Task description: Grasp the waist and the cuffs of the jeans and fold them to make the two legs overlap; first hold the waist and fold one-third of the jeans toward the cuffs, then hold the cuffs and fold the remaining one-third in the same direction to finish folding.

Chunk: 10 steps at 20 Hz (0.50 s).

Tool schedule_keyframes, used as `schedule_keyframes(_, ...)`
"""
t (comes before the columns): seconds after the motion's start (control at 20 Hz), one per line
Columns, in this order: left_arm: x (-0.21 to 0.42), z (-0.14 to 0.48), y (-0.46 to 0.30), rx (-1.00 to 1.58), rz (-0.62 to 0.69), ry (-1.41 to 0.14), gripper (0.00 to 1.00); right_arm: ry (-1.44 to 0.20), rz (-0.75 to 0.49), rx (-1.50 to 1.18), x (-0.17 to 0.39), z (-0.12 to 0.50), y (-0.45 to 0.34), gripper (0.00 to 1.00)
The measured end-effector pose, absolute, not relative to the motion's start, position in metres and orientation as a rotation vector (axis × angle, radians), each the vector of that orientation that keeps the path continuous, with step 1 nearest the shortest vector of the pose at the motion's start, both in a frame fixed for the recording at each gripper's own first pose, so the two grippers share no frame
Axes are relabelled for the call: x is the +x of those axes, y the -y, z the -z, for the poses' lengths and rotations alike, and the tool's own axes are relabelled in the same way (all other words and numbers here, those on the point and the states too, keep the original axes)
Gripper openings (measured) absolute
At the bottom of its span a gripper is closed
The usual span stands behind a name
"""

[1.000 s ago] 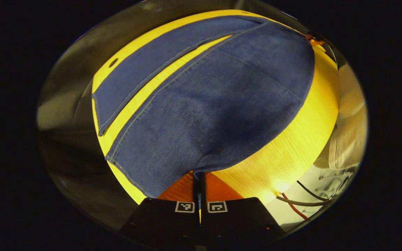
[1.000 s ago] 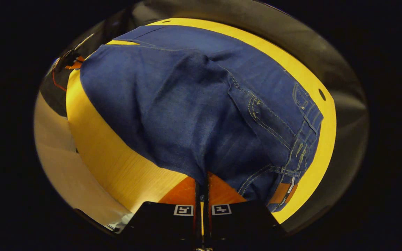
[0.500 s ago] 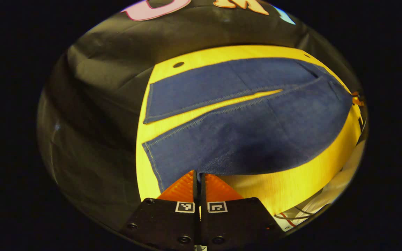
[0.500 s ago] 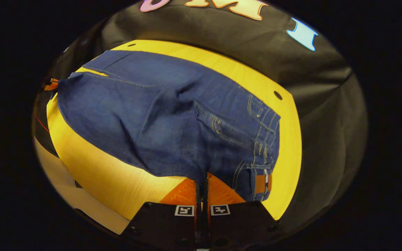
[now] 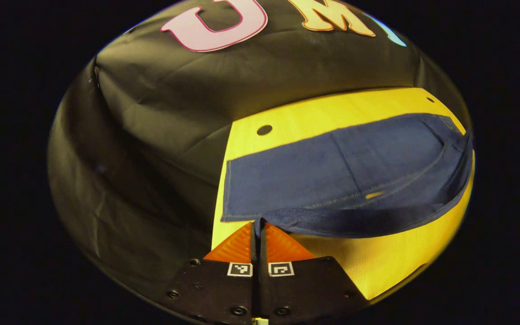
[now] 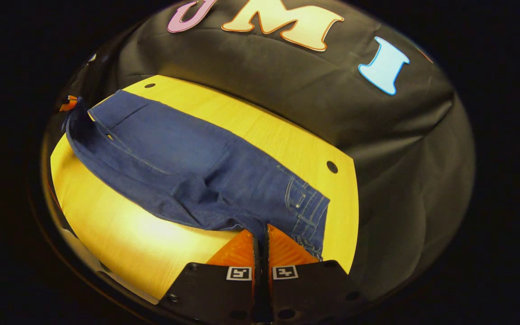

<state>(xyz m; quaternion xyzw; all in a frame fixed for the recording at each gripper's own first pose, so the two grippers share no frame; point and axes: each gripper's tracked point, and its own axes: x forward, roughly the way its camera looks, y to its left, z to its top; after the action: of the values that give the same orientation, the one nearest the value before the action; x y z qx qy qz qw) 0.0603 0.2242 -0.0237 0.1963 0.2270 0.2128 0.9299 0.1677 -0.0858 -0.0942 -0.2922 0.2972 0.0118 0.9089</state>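
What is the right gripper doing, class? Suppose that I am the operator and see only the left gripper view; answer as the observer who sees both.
Observer: In the right gripper view, the right gripper is shut on the jeans, its fingers pinching the edge right beside the waistband.
Operator: How does the waist end lie?
Observer: The waistband faces up with its belt loops showing, and a strip of bare table lies between it and the table's edge.
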Motion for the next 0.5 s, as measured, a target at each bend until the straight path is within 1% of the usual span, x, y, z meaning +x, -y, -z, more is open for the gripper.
schedule_keyframes(0.2,0.110,0.006,-0.232,0.340,-0.508,-0.416,0.00,-0.581,0.001,-0.585,0.220,0.081,0.089,0.03)
schedule_keyframes(0.3,0.139,-0.003,-0.241,0.330,-0.551,-0.391,0.00,-0.560,0.034,-0.519,0.257,0.077,0.087,0.02)
schedule_keyframes(0.4,0.169,-0.003,-0.251,0.299,-0.590,-0.380,0.00,-0.557,0.066,-0.458,0.297,0.084,0.089,0.02)
schedule_keyframes(0.5,0.195,0.007,-0.262,0.294,-0.623,-0.395,0.00,-0.579,0.069,-0.451,0.332,0.109,0.088,0.02)
